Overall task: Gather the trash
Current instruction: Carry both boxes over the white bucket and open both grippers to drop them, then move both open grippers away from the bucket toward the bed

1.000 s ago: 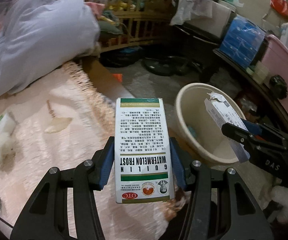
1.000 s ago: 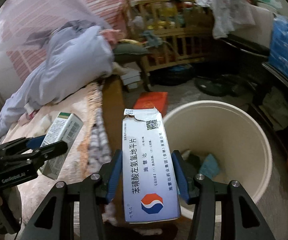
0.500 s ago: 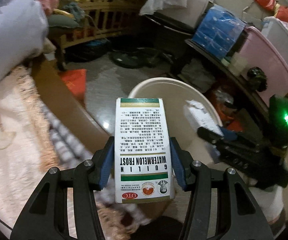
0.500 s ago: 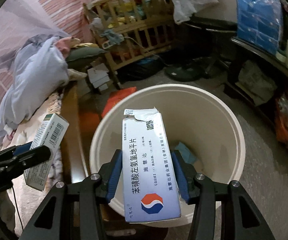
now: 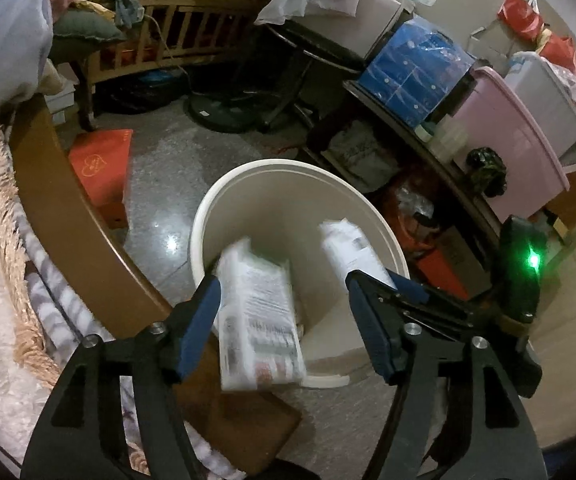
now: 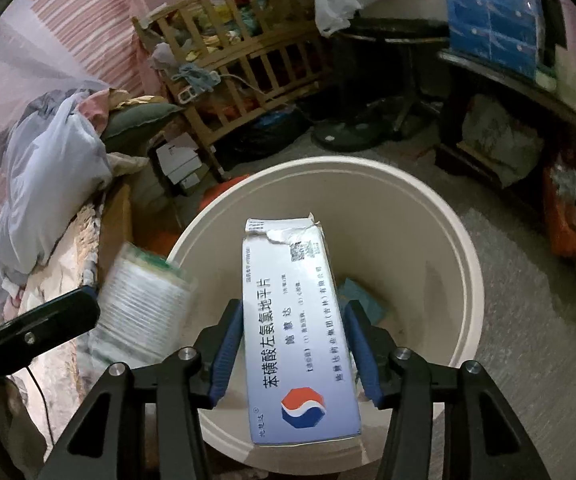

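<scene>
Two cartons over bin (image 6: 469, 280) rim; left tool (image 5: 284, 312) opening.

A cluttered home bedroom: wooden crib (image 6: 232, 60), heaped bedding (image 6: 44, 184), storage bins (image 5: 515, 140)

Both hand-held grippers swung off the bed to above the cream bin (image 6: 463, 264). Left hand-held gripper (image 5: 288, 320): jaws opening, pads now clear of the green-and-white box (image 5: 260, 320), which shows blurred over the bin's near rim. Right hand-held gripper (image 6: 293, 350): jaws opening slightly, blue-and-white box (image 6: 295, 336) between them, now over the bin's mouth.
</scene>
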